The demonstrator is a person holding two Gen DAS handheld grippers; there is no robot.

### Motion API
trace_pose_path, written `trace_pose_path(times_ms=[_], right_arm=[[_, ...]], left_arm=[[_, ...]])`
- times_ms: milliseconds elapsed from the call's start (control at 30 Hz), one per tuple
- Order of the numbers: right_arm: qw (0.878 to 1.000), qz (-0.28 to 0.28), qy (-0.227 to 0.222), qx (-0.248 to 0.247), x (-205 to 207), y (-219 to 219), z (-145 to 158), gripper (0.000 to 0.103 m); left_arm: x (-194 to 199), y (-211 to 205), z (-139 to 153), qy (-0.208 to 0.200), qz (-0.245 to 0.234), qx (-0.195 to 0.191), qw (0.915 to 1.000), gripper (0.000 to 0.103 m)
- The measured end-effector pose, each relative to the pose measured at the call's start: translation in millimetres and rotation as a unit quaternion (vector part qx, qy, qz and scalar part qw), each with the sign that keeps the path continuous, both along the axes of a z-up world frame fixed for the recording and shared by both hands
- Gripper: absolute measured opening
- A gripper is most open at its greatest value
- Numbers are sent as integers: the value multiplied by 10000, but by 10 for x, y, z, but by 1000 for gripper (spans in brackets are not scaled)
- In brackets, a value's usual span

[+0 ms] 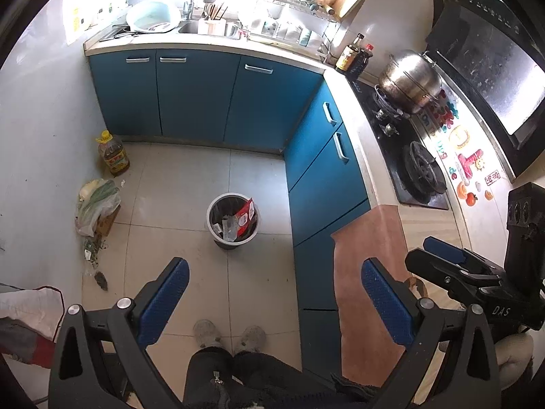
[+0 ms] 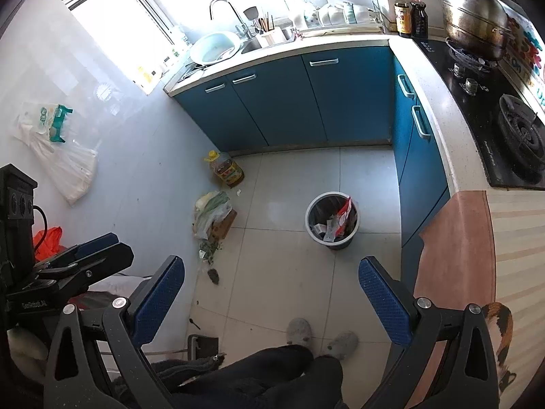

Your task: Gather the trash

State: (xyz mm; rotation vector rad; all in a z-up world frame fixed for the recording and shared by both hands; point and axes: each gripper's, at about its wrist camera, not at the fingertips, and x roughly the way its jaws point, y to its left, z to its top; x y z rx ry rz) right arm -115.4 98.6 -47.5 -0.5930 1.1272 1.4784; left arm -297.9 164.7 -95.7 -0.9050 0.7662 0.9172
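Left gripper (image 1: pixel 274 301) nearest, jaws wide apart, nothing between them; right gripper (image 2: pixel 270 298) likewise spread and empty. Ahead of both pairs of jaws, on the tiled floor (image 1: pixel 190 177), a round trash bin (image 1: pixel 232 220) with red and white wrappers (image 1: pixel 243 216) inside. Beyond the left jaw, a bag of greens (image 1: pixel 97 204), scattered scraps (image 1: pixel 95 255) and an oil bottle (image 1: pixel 113 153) by the wall.

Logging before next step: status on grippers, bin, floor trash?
Left gripper open, empty. Right gripper open, empty. Trash bin upright, wrappers inside. Scraps loose on floor by wall; path unobstructed.
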Motion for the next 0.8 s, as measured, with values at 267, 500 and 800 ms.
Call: trace_pose_path(times_ms=[267, 500, 800], right_arm=[[10000, 20, 26, -21, 13, -35, -6, 103], [10000, 25, 40, -24, 21, -39, -5, 103], [9998, 121, 123, -84, 47, -75, -42, 103]], left_arm=[[14, -2, -16, -34, -47, -53, 10000, 103], [-6, 26, -40, -82, -72, -108, 9999, 103], [22, 48, -42, -74, -217, -160, 9996, 103]])
